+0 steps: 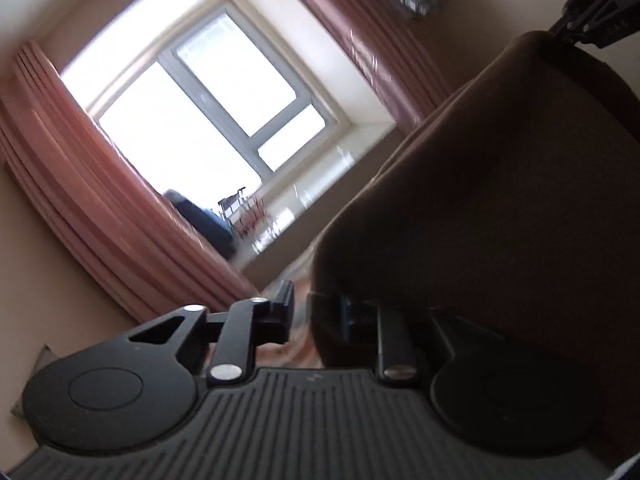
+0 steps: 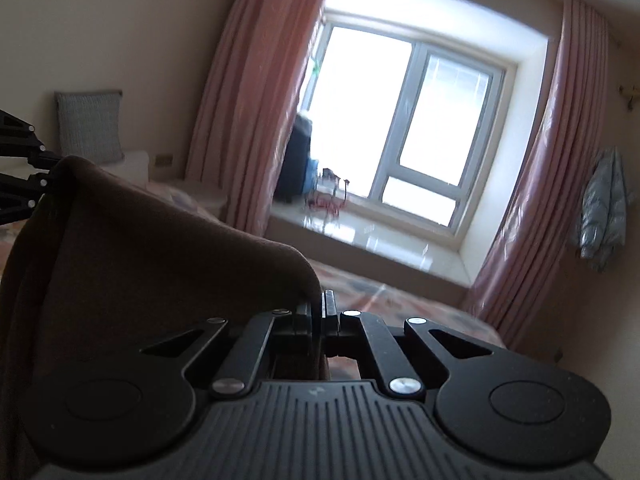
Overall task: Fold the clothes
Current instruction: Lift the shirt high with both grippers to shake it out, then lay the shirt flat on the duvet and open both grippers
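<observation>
A dark brown garment hangs in the air, stretched between both grippers. My left gripper is shut on one corner of it, and the cloth drapes over its right finger. My right gripper is shut on another corner of the brown garment, which falls away to the left. The right gripper shows at the top right of the left wrist view, pinching the cloth's far end. The left gripper shows at the left edge of the right wrist view, also on the cloth.
Both cameras point up at a bright window with pink curtains. A patterned bed lies below. A grey pillow leans on the wall at left. A silver jacket hangs on the right wall.
</observation>
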`<state>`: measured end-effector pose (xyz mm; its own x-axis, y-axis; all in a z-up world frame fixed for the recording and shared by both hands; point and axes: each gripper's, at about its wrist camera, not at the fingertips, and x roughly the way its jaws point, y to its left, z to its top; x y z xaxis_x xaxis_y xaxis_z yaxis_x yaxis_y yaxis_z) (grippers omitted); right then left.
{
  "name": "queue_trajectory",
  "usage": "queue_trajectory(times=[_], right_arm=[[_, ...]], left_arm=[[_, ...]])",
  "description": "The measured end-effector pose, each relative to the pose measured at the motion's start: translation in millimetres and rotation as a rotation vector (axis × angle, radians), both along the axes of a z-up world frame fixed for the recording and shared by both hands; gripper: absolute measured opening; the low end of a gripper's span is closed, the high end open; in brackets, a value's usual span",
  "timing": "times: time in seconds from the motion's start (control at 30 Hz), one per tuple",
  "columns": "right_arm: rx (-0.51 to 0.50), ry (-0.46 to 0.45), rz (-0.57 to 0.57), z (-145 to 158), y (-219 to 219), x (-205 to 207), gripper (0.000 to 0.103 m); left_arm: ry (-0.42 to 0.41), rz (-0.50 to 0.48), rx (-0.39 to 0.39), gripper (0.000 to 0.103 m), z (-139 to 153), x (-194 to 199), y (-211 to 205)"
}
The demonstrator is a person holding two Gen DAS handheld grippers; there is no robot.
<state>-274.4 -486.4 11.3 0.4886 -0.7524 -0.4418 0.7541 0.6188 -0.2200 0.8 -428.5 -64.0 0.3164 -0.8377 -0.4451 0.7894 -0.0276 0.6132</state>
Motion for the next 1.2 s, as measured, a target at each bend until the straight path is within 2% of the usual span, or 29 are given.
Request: queue_trajectory(times=[0.07,0.1,0.13,0.2,0.23,0.33,0.47,0.53,0.6,0.7,0.8,0.83,0.97,1.2], right_arm=[[0.133,0.076,-0.061,-62.4,-49.9,31.1,0.031],[0.189,0.121,-0.11,-93.9,-67.6,43.7,0.053],[0.245,0.166,-0.158,-125.4,-85.3,56.4,0.056],[0.372,0.211,-0.219,-173.1,-97.3,66.6,0.056],[0.42,0.207,-0.228,-188.7,-95.4,66.4,0.056],[0.524,0.12,-0.208,-209.7,-72.7,49.2,0.058],[0.675,-0.025,-0.24,-222.5,-30.4,6.5,0.061],[0.759,-0.089,-0.271,-213.8,11.1,-7.9,0.062],[0.819,-0.112,-0.288,-216.1,34.8,-24.6,0.062],[0.827,-0.088,-0.27,-206.6,64.6,-34.7,0.062],[0.812,-0.055,-0.243,-190.1,72.2,-48.1,0.064],[0.808,-0.044,-0.239,-184.5,73.0,-52.0,0.068],[0.797,-0.022,-0.202,-167.2,89.6,-61.8,0.07],[0.795,0.003,-0.113,-162.1,127.4,-76.9,0.072]], left_arm=[[0.002,0.065,0.143,0.053,-60.6,22.8,-45.4],[-0.001,0.108,0.205,0.049,-89.3,33.5,-62.5],[0.008,0.148,0.251,0.047,-110.1,42.8,-68.7],[0.063,0.198,0.311,0.046,-137.2,59.2,-64.2],[0.1,0.216,0.337,0.046,-147.4,66.7,-58.7],[0.199,0.244,0.402,0.047,-156.9,70.8,-23.1],[0.374,0.352,0.523,0.048,-170.8,54.4,38.0],[0.441,0.402,0.568,0.047,-179.0,36.1,67.3],[0.483,0.436,0.603,0.047,-182.3,15.1,92.4],[0.505,0.461,0.63,0.045,-170.1,-15.8,113.4],[0.48,0.453,0.605,0.046,-143.9,-42.3,118.7],[0.473,0.455,0.592,0.046,-134.2,-48.2,118.5],[0.462,0.507,0.522,0.047,-104.0,-69.2,122.5],[0.457,0.593,0.442,0.049,-77.8,-104.7,143.0]])
